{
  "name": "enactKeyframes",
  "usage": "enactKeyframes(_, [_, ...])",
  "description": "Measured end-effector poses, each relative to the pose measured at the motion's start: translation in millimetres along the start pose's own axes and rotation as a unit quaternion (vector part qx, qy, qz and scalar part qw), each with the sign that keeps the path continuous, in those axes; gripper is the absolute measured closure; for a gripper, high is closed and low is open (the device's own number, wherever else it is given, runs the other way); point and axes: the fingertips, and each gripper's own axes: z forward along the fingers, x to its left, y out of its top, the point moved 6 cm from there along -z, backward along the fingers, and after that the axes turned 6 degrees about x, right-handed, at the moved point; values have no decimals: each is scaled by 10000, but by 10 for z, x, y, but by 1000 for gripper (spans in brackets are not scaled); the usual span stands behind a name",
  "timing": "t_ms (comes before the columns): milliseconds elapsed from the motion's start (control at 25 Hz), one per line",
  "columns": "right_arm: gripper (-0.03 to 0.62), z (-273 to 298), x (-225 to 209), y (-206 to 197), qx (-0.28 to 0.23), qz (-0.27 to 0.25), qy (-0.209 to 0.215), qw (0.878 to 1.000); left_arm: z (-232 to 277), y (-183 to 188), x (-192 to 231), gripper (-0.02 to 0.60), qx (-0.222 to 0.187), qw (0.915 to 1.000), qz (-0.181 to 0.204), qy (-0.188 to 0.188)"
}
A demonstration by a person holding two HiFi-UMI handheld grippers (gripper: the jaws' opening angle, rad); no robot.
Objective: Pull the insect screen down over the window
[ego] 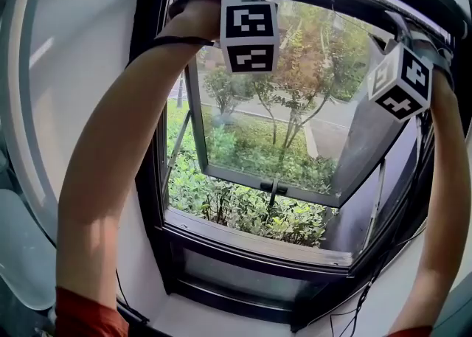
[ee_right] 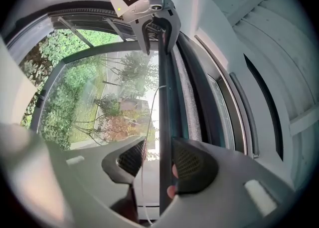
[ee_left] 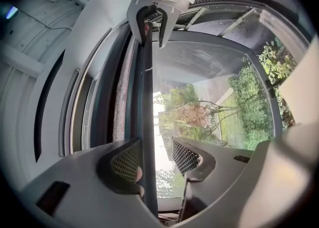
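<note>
Outside, below where you stand, low green leafy shrubs [ego: 243,210] crowd the ground. Thin-trunked trees with rusty red and green foliage [ego: 306,70] rise beside a pale paved path [ego: 328,133]. Thin black cables [ego: 372,276] trail at your lower right.

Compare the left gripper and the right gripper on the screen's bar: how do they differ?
The left gripper has the bar against the jaw at its view's left side; the right gripper has it against the jaw at its view's right side. From the head view, the left gripper's marker cube faces the camera flat; the right gripper's is turned corner-on. Both straddle the bar with open jaws.
</note>
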Motion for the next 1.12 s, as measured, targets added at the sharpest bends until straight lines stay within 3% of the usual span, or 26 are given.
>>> enactKeyframes(520, [445,-157,226,-31,-174,-200,43,9996,-167,-3,-255,388,-83,9998,32,-168])
enactKeyframes(1120, [448,-405,586,-14,-502,158,168,9985,-419,-46,-616,388,-216,9991,-30,-354])
